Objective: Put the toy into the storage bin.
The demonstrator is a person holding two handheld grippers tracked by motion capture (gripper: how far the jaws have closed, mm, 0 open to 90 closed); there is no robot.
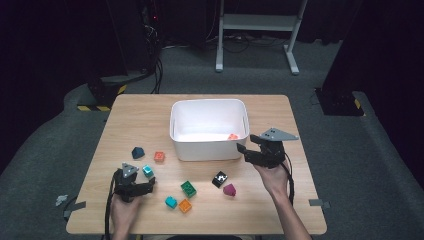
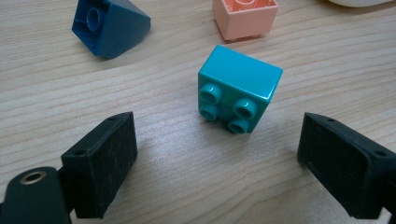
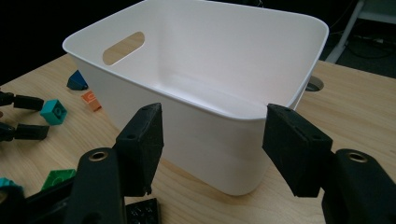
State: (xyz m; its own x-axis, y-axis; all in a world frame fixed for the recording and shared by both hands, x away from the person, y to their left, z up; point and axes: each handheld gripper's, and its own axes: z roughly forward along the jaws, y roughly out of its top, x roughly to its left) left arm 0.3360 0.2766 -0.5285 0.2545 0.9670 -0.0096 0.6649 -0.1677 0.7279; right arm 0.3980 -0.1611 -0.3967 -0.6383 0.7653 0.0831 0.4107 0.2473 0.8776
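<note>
A teal brick lies on its side on the wooden table, studs facing my left gripper. That gripper is open, and the brick sits just beyond its fingertips, untouched. In the high view the teal brick is at the front left, with the left gripper right beside it. My right gripper is open and empty, level with the near right corner of the white bin. Its jaws frame the bin's wall without touching it. A small orange piece lies inside the bin.
Loose bricks lie in front of the bin: dark blue, orange-red, green, another teal, orange, black and magenta. The dark blue brick and the orange-red one lie beyond the left gripper.
</note>
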